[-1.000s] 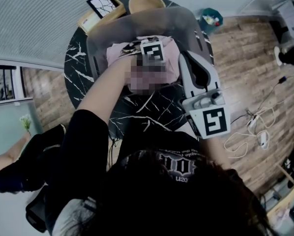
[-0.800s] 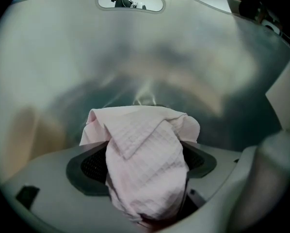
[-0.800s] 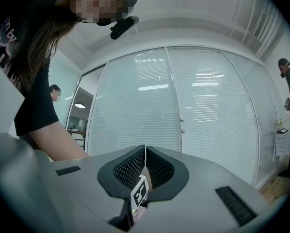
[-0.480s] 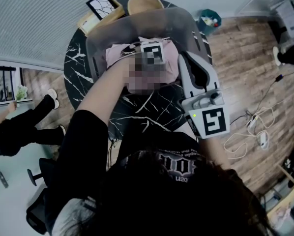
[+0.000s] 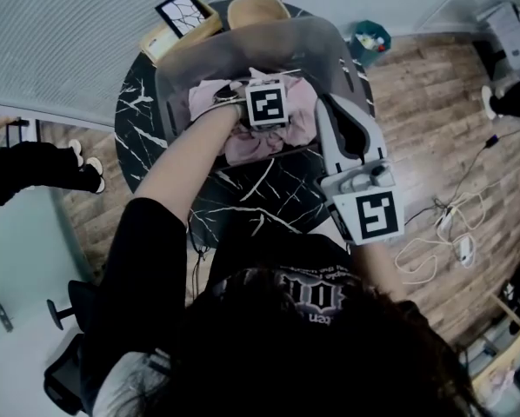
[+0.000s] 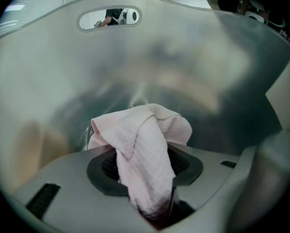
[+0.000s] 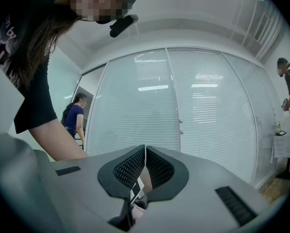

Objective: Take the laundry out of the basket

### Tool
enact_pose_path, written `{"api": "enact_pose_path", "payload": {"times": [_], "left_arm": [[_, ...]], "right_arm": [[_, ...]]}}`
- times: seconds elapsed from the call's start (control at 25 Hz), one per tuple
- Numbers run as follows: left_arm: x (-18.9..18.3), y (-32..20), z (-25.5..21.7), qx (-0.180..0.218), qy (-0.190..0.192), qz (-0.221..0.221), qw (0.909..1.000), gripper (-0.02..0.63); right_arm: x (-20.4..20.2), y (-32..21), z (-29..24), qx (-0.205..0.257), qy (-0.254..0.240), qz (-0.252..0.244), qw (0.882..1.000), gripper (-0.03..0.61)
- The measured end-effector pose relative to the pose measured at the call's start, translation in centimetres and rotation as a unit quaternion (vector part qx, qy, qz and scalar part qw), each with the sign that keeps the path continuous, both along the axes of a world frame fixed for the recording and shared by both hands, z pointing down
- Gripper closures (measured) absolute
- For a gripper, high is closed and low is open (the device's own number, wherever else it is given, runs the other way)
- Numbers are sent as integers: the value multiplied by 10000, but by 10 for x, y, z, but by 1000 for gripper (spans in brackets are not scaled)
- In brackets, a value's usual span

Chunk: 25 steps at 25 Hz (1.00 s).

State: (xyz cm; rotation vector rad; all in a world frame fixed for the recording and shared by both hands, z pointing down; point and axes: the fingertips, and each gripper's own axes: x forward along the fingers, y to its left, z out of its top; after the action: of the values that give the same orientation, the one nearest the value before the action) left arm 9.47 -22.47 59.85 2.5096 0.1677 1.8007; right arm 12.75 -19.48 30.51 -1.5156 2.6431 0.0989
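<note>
A translucent grey laundry basket (image 5: 323, 38) stands on the round black marble table (image 5: 243, 200). Pink laundry (image 5: 300, 104) lies bunched inside it. My left gripper (image 5: 262, 89) reaches down into the basket, its tips buried in the cloth. In the left gripper view a fold of pink cloth (image 6: 135, 130) runs between the jaws, which are closing on it, and the left gripper (image 6: 146, 165) pinches it in front of the basket wall (image 6: 193, 57). My right gripper (image 5: 330, 104) hangs beside the basket's right side. It is shut on nothing and the right gripper (image 7: 145, 152) points up at a glass wall.
Behind the basket are a wooden bowl (image 5: 258, 7) and a box with a framed picture (image 5: 183, 11). A teal bin (image 5: 373, 33) and white cables (image 5: 443, 233) are on the wood floor at the right. A person's legs (image 5: 34, 163) show at the left.
My left gripper has shifted slightly toward me inside the basket, over the pink laundry. The right gripper has stayed put. The person at the left has walked on.
</note>
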Motion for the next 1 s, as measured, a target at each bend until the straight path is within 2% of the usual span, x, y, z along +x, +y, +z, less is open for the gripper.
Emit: {"api": "enact_pose_path", "payload": {"times": [0.12,0.32,0.84,1.0], "left_arm": [[8,-6,-7,242,291,35,9993,439],[11,-7,-16,369,480,9,9982,475],[2,-6,-51,865,895,-109,9922,494],[0,-11,-65,1020,1025,-306,9890,497]], "right_arm": [[-1,1,0,-5,2,-9,10000,549],[-4,2,-1,24,20,-21,10000,549],[-22,1,-10,81,-43,-276,9996,549],[-25,0,-10,61,-27,-293,9995,549]]}}
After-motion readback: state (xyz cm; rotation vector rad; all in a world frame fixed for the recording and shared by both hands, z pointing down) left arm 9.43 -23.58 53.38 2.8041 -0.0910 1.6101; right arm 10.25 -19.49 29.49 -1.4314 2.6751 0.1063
